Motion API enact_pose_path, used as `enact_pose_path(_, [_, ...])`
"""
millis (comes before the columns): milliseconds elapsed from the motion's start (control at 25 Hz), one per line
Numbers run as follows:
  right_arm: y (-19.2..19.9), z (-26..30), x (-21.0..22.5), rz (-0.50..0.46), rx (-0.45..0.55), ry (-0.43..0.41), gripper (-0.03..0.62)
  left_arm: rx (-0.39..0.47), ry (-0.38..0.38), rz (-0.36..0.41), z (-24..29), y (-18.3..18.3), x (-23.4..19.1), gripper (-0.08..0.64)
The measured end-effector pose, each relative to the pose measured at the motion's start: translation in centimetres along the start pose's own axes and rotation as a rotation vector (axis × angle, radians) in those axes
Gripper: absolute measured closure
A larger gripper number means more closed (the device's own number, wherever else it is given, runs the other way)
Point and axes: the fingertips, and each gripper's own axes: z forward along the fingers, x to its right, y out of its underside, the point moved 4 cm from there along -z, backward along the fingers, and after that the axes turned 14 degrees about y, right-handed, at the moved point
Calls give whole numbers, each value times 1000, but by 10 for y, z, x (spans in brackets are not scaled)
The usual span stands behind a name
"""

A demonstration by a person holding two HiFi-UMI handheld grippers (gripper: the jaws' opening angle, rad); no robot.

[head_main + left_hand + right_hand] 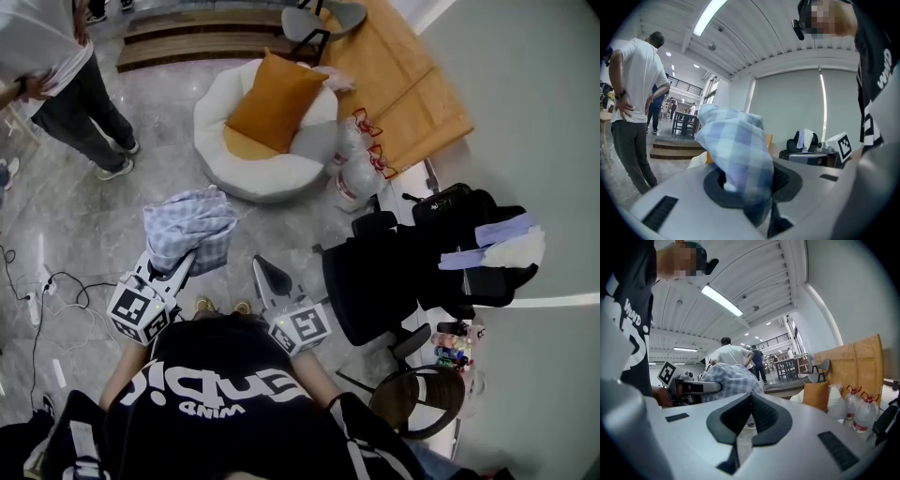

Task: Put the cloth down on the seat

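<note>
A blue-and-white checked cloth (191, 230) hangs bunched from my left gripper (185, 265), whose jaws are shut on it. In the left gripper view the cloth (736, 140) fills the space between the jaws and hides the fingertips of the left gripper (740, 176). My right gripper (272, 277) hovers to its right, shut and holding nothing (751, 401). From the right gripper view the cloth (731, 378) sits beside the left gripper (693, 386). A round white seat (230, 169) with an orange cushion (275, 101) stands on the floor beyond both grippers, apart from them.
Water bottles (356, 167) stand right of the seat. A black office chair (375, 281) is close on my right, with a bag and clothes behind it. A person in a white shirt (52, 66) stands at far left. Cables (37, 291) lie on the floor. Wooden steps (197, 42) are behind.
</note>
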Motion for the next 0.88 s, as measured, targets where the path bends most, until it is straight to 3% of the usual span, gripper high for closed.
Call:
enact_pose_path(440, [5, -2, -23, -10, 11, 66, 572, -6, 46, 16, -31, 11, -16, 462])
enact_pose_path(880, [11, -1, -12, -21, 11, 156, 572, -12, 75, -3, -29, 19, -32, 462])
